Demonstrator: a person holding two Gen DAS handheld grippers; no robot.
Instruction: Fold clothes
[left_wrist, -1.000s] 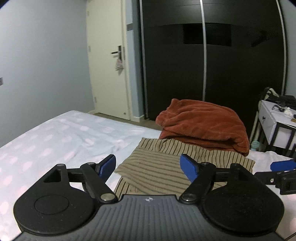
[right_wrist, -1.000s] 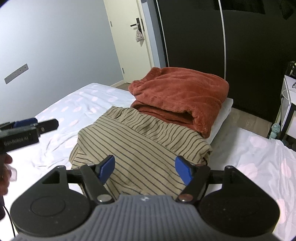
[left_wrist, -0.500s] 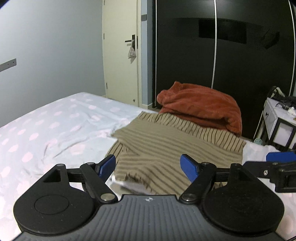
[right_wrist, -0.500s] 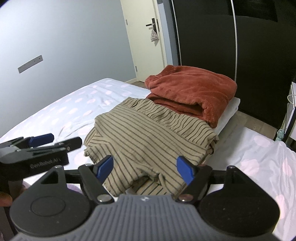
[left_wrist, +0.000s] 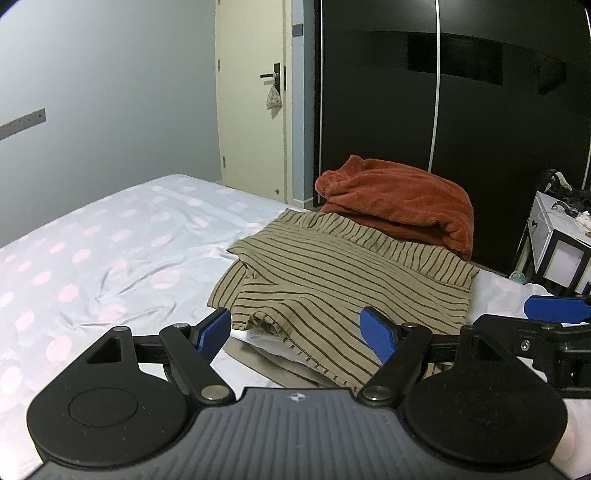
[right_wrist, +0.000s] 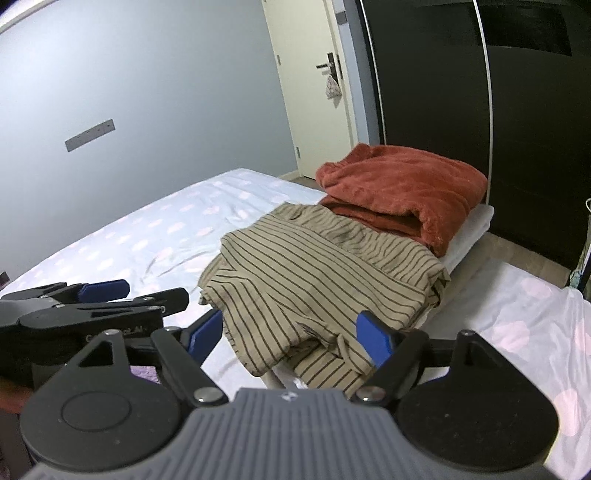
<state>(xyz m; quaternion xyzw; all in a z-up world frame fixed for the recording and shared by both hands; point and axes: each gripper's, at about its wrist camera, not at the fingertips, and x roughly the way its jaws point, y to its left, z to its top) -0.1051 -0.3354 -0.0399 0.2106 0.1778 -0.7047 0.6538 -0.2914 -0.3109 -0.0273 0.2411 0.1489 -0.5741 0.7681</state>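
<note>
A tan shirt with dark stripes lies loosely folded on the bed, its rumpled near hem towards me. My left gripper hovers open just short of that hem, with nothing between its blue pads. In the right wrist view the same shirt lies ahead. My right gripper stands over the near hem with its jaws opening, the pads clear of the cloth. The two grippers are side by side: the right gripper shows at the left view's right edge, the left gripper at the right view's left.
A rust-red fleece blanket is piled on a white pillow just behind the shirt. The pale sheet with pink dots stretches to the left. A black wardrobe, a cream door and a white bedside table stand beyond.
Both grippers have drawn back from the shirt, so its whole near hem now shows. The right gripper's pads stand slightly wider apart. The shirt has not moved.
</note>
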